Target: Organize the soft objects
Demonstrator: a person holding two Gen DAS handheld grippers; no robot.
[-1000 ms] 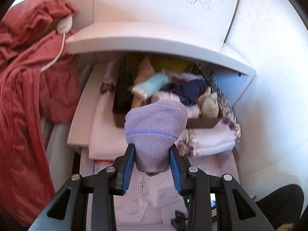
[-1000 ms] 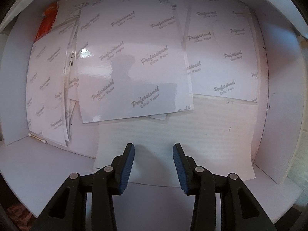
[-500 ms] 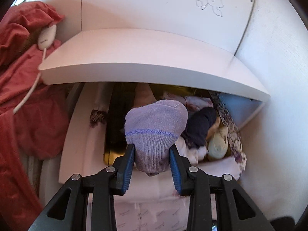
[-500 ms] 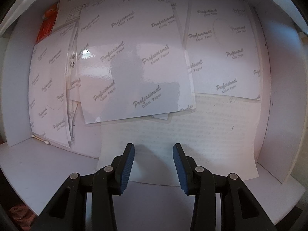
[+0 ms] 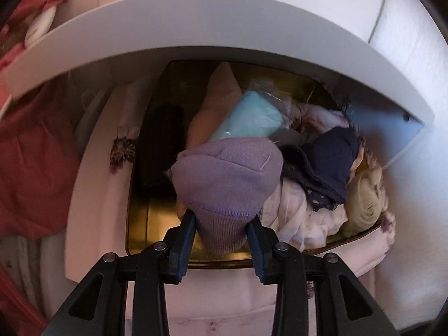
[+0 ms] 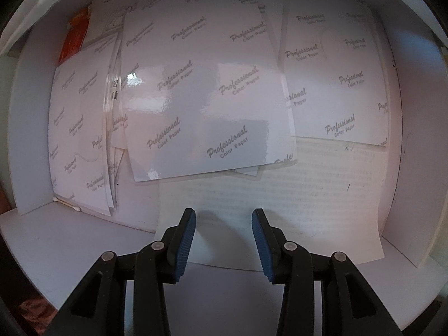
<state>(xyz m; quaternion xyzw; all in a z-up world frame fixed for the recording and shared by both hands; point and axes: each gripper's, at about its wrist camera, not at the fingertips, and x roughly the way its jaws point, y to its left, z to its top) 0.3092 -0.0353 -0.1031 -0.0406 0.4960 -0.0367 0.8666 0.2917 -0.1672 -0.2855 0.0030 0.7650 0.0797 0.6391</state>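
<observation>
Opening jaws, purple sock (image 5: pixel 226 173) between, over box (image 5: pixel 140 224)

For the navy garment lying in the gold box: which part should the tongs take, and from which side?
Take the raised crumpled fold at the top of the navy garment, coming from above. It sits highest on the pile in the gold box, while the white shelf overhangs the back, so a rear approach looks blocked.
</observation>
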